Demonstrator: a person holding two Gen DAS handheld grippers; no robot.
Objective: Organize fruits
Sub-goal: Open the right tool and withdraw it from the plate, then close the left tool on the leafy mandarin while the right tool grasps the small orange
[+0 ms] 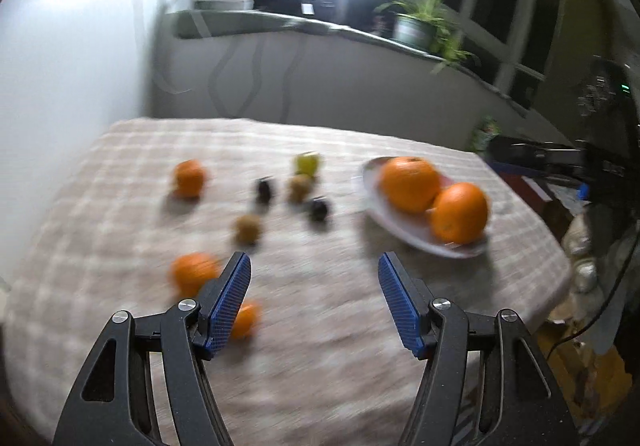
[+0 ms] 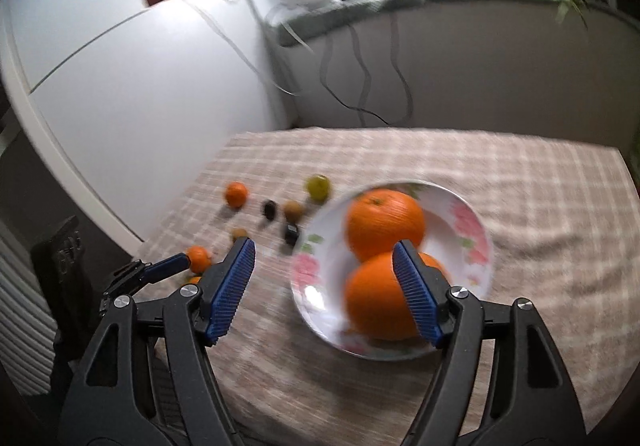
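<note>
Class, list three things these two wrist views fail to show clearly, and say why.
1. Small dark fruits: left wrist view, motion blur hides their kind.
2. Near orange on the plate: right wrist view, partly covered by a gripper finger.
3. Small orange: left wrist view, partly behind a finger.

I saw two big oranges on the floral plate (image 2: 472,230), touching each other: rear orange (image 2: 384,224) with stem end up, front orange (image 2: 376,298) partly hidden in the right wrist view. Loose fruit lay on the checked cloth, left of the plate. Far small orange (image 1: 189,178) sat alone at the back left. Green fruit (image 1: 307,163) sat just behind a brown kiwi-like one (image 1: 300,188). Two dark fruits (image 1: 264,190) (image 1: 318,209) flanked that kiwi. Second brown one (image 1: 248,229) lay nearer. Two more small oranges (image 1: 194,272) (image 1: 245,320) lay closest, close together. All were blurred, so I couldn't make out any detail.
</note>
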